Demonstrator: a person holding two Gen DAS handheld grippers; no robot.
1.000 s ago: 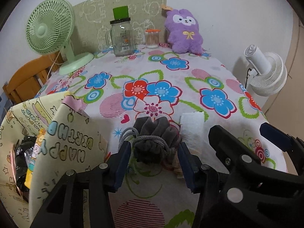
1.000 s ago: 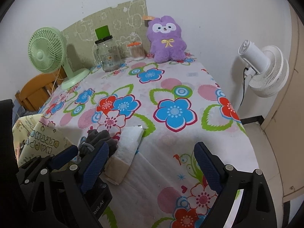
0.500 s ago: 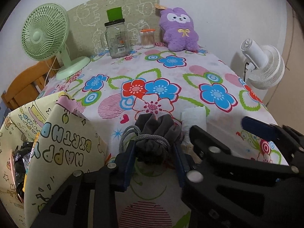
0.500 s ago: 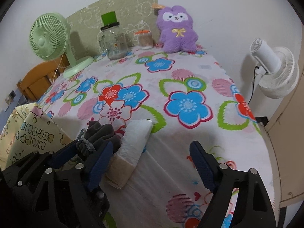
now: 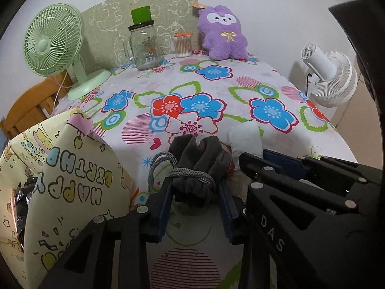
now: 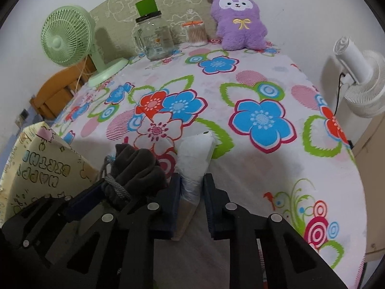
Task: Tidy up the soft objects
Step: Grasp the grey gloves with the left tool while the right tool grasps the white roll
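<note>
Between fingers (image 5: 166,204): bunched fleece pouch (image 5: 199,166)

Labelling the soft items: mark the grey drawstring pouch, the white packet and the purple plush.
grey drawstring pouch (image 5: 199,159), left wrist view, gathered top.
white packet (image 6: 196,155), right wrist view, upper face.
purple plush (image 6: 240,30), right wrist view, belly.

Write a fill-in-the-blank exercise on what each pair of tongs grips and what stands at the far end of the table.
1. The left tongs are shut on the grey ____ pouch.
2. The right tongs are shut on the ____ soft packet.
3. The plush toy at the far wall is ____.

Missing words: drawstring; white; purple
</note>
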